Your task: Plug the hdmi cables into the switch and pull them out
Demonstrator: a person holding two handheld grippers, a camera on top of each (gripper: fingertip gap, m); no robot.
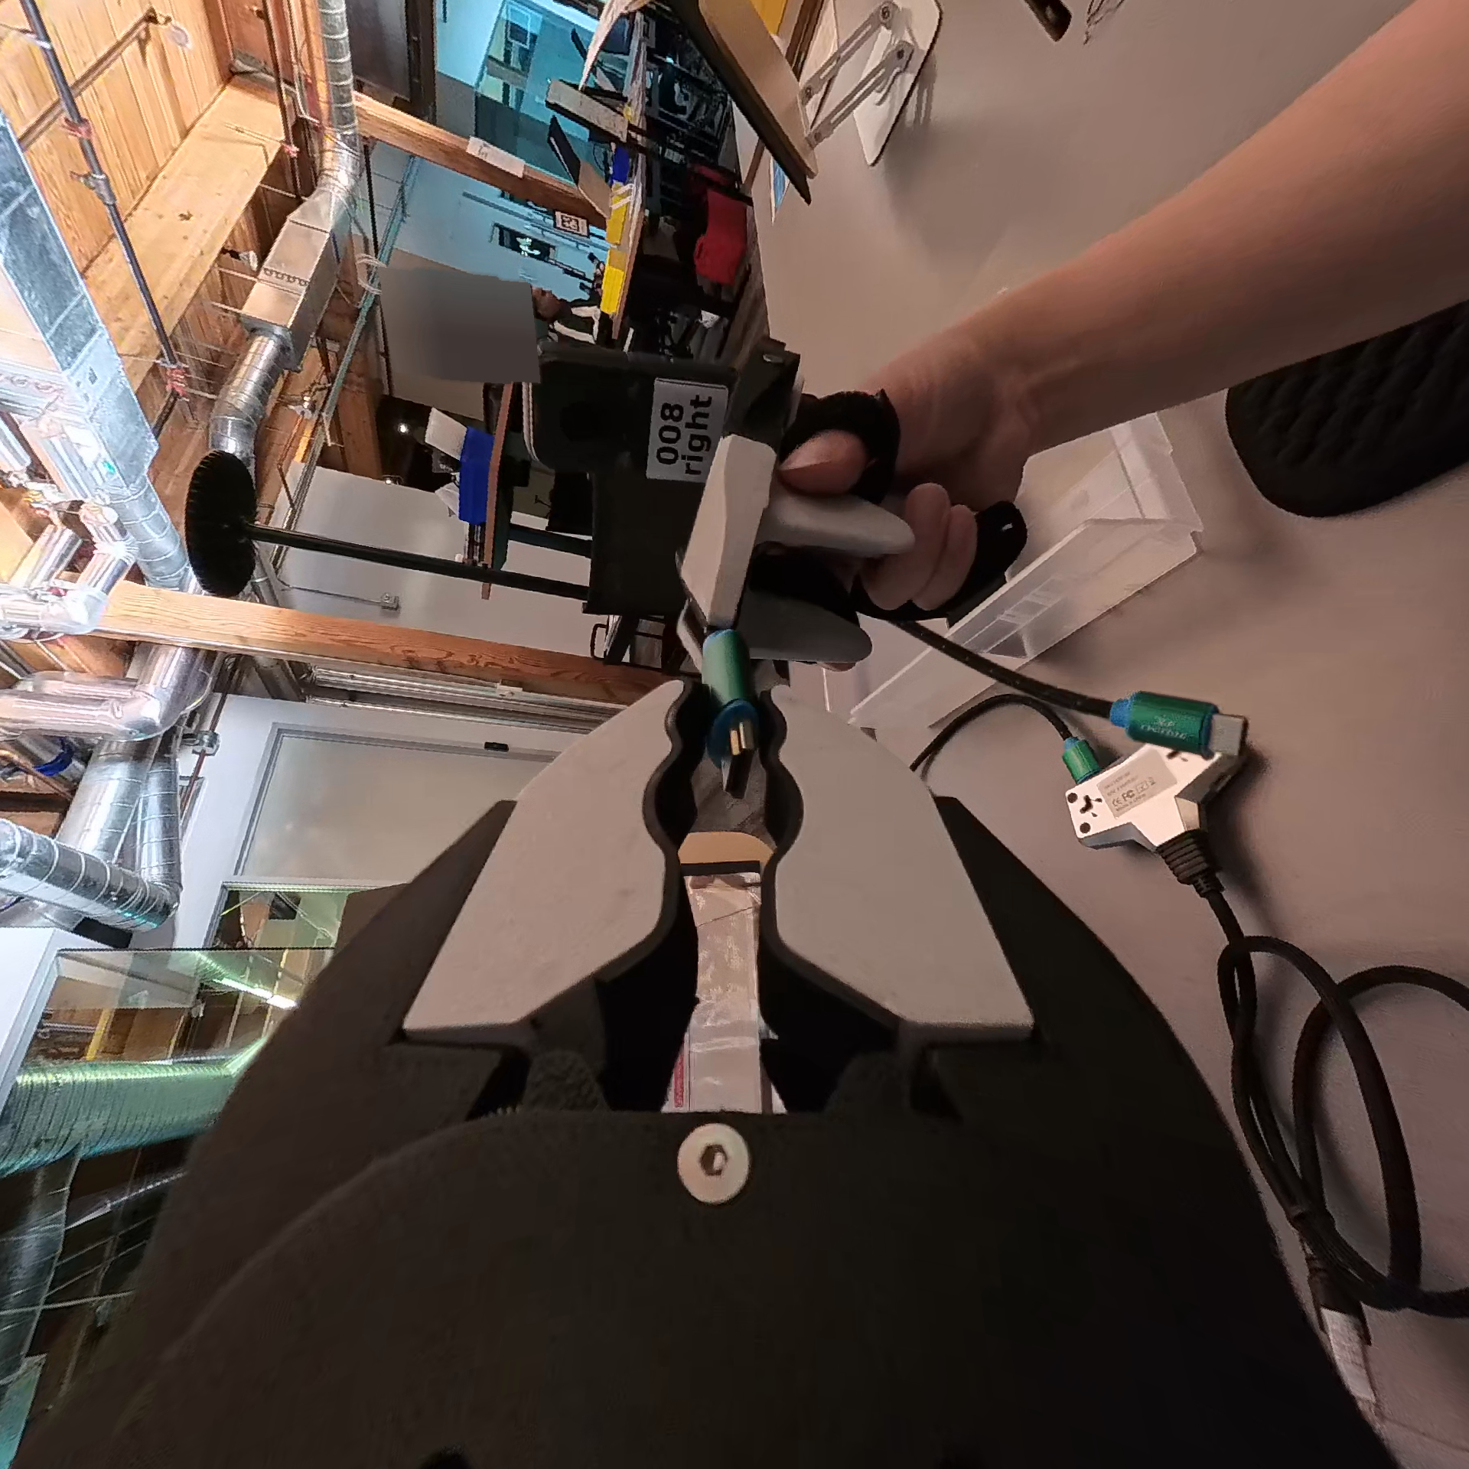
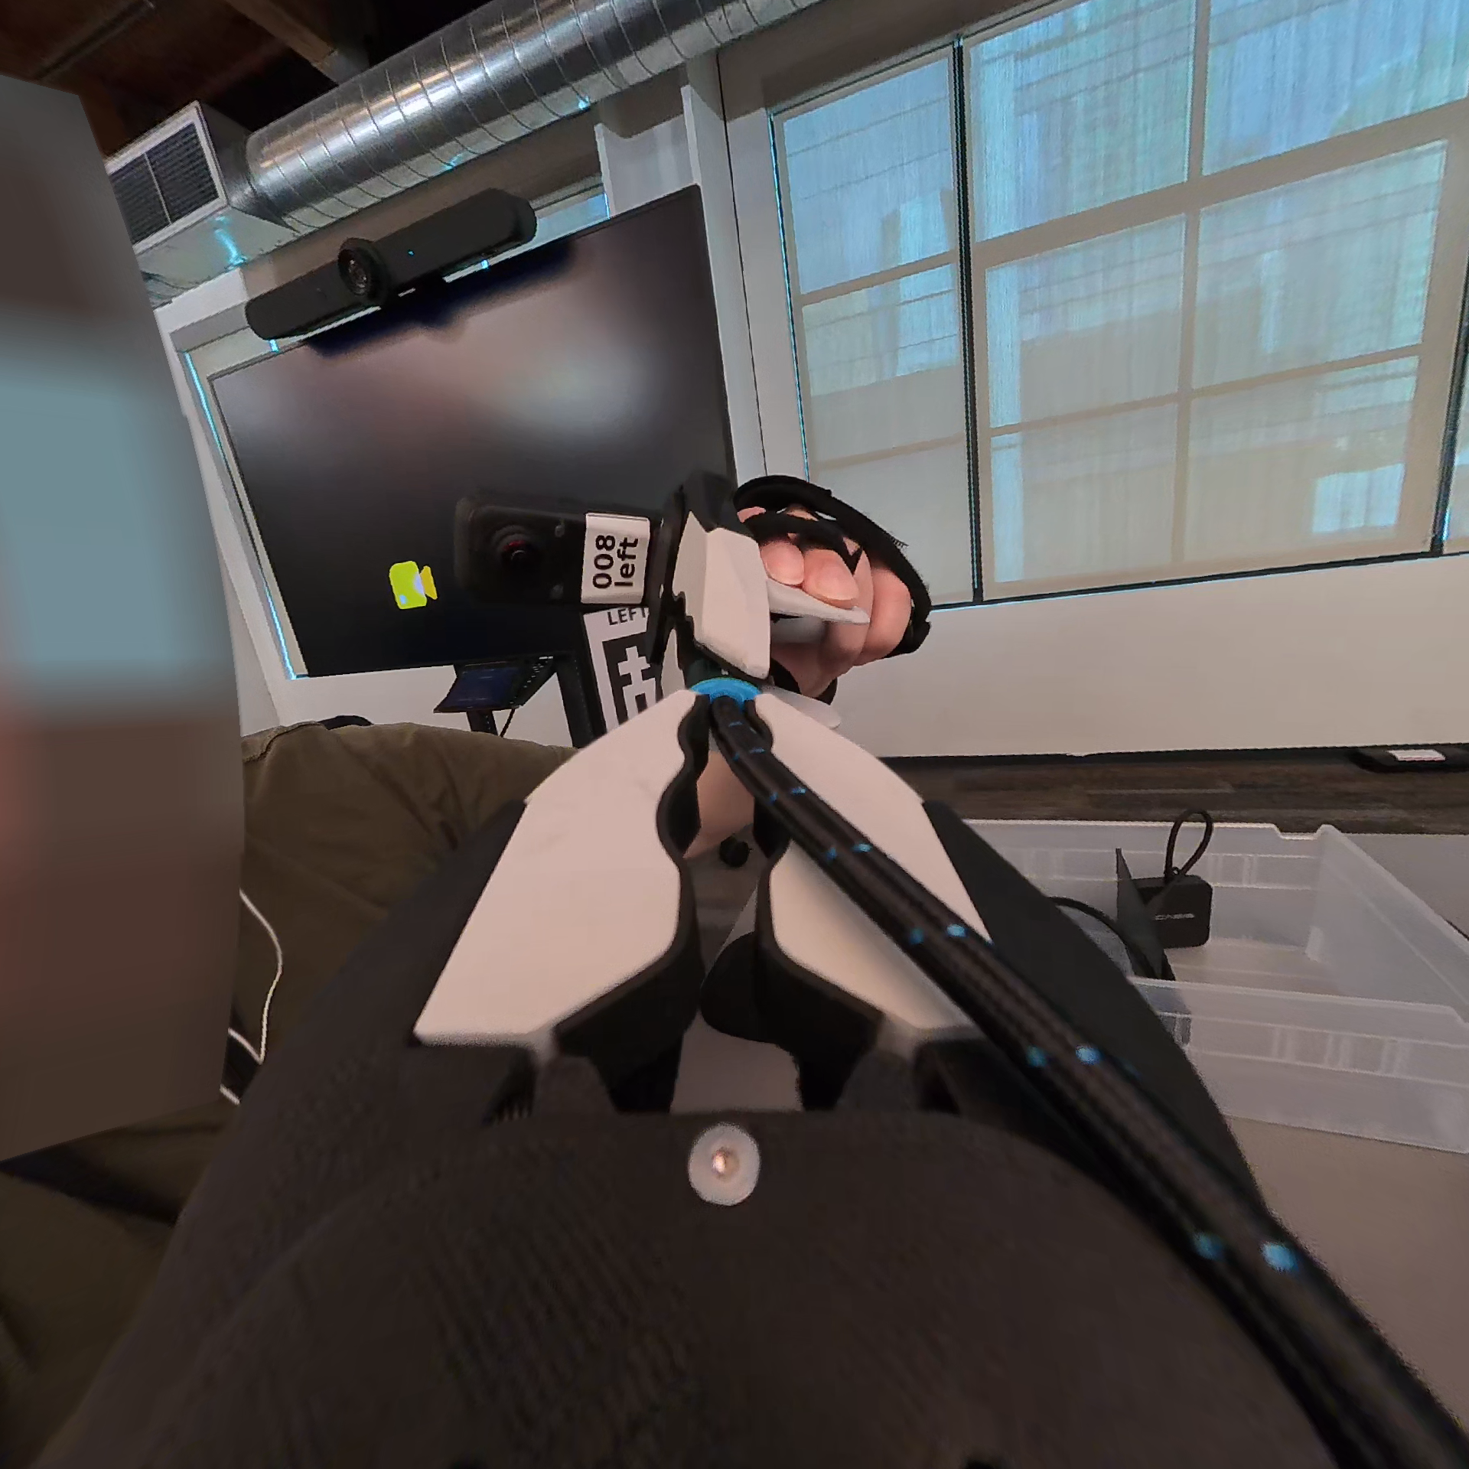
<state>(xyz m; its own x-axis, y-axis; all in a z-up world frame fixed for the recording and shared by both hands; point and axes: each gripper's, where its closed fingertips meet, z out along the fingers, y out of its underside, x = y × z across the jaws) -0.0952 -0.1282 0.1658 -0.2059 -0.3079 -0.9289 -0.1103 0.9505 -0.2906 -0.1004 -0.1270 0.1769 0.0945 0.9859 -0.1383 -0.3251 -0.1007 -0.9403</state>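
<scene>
A green and blue HDMI plug [image 1: 723, 656] is held in the air between both grippers. My left gripper [image 1: 730, 703] is shut on its blue front end, with the metal tip pointing back between the fingers. My right gripper [image 2: 725, 699] is shut on the plug's blue cable end [image 2: 719, 687], and the braided cable [image 2: 914, 922] trails back over its right finger. The white switch [image 1: 1145, 795] lies on the grey table [image 1: 1312, 636] to the right. Two green plugs are seated in it, one [image 1: 1168, 710] at the top and one [image 1: 1079, 757] at the side.
The switch's black lead lies coiled [image 1: 1304, 1113] on the table near me. A clear plastic bin [image 1: 1057, 572] stands behind the switch and holds a small black box [image 2: 1176, 914]. A dark round cushion-like object [image 1: 1367, 421] sits at the far right. A large dark monitor [image 2: 477, 437] stands behind.
</scene>
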